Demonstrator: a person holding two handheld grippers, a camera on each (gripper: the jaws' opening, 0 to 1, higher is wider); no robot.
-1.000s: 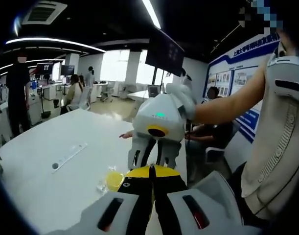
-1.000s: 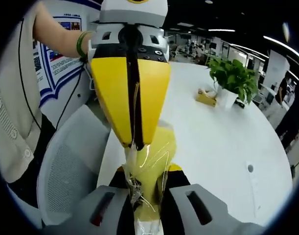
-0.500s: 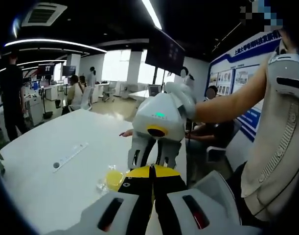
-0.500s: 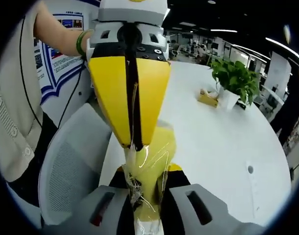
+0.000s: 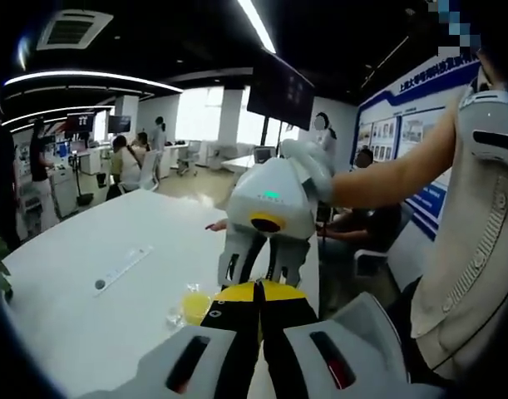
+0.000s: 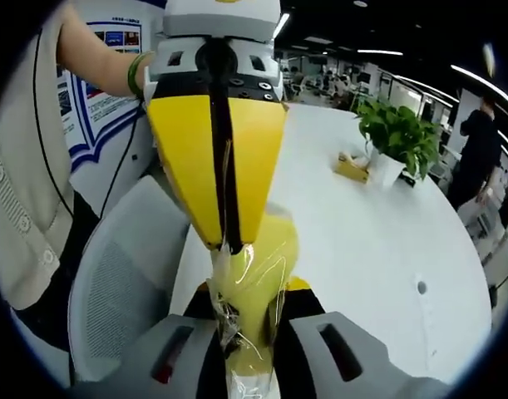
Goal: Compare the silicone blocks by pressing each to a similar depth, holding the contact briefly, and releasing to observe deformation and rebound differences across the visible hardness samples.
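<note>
In the right gripper view, a yellow silicone block (image 6: 255,274) wrapped in clear film sits between my right gripper's (image 6: 252,293) jaws, which are shut on it. My left gripper (image 6: 229,243) comes down from the top with its yellow jaws shut on the film's upper edge. In the left gripper view, my left gripper (image 5: 258,288) is shut at the bottom, tip to tip with the white right gripper (image 5: 258,268), and the held block is hidden behind the jaws. A second wrapped yellow block (image 5: 193,305) lies on the white table (image 5: 87,316).
A white ruler-like strip (image 5: 120,268) lies on the table. A potted plant (image 6: 397,133) and a small yellow box (image 6: 351,166) stand at the far side. A grey mesh chair (image 6: 120,291) is at the table's edge, next to the person's sleeve. People stand in the background.
Both grippers and the wrapped block have kept still. People in the background have walked to new spots.
</note>
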